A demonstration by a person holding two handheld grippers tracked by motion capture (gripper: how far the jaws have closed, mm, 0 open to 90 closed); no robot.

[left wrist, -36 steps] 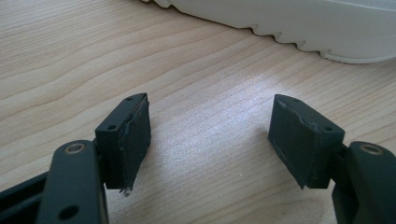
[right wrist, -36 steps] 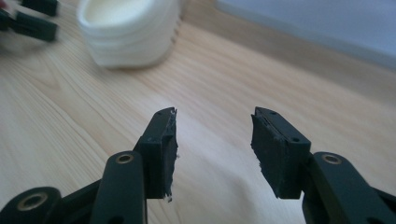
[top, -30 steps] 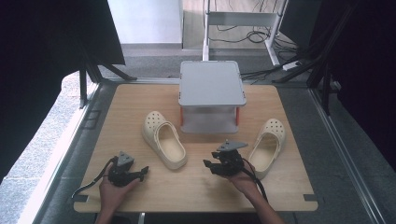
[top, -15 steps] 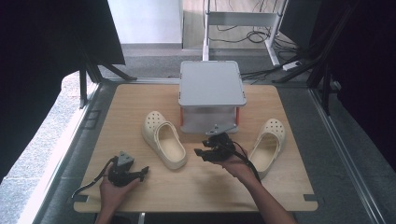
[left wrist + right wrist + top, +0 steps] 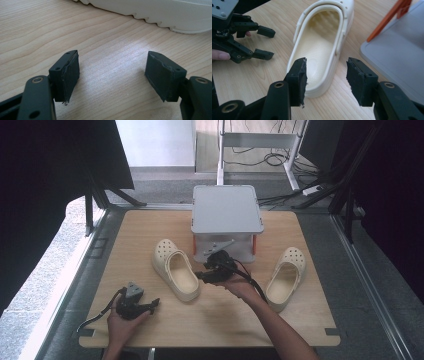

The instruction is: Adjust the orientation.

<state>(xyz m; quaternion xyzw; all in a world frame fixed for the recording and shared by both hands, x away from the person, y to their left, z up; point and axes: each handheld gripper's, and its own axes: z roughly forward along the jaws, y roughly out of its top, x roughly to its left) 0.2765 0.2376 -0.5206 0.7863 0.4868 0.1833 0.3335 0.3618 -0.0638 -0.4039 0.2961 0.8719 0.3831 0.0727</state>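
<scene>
Two cream clogs lie on the wooden table [image 5: 150, 230]. The left clog [image 5: 176, 269] lies near the middle, the right clog [image 5: 285, 278] at the right. My right gripper [image 5: 200, 275] is open beside the heel end of the left clog [image 5: 322, 47], its jaws on either side of that shoe's side wall without touching it. My left gripper [image 5: 154, 304] rests open low at the table's front left, with bare wood between its jaws [image 5: 112, 75] and the clog's sole edge [image 5: 160, 12] ahead.
A grey lidded box [image 5: 226, 217] with orange legs stands at the back centre, just behind my right gripper. Its base [image 5: 397, 50] lies close to the right of the jaws. Floor and cables lie beyond the table.
My right gripper has moved left from beside the right clog to the heel of the left clog. The left gripper has stayed in place.
</scene>
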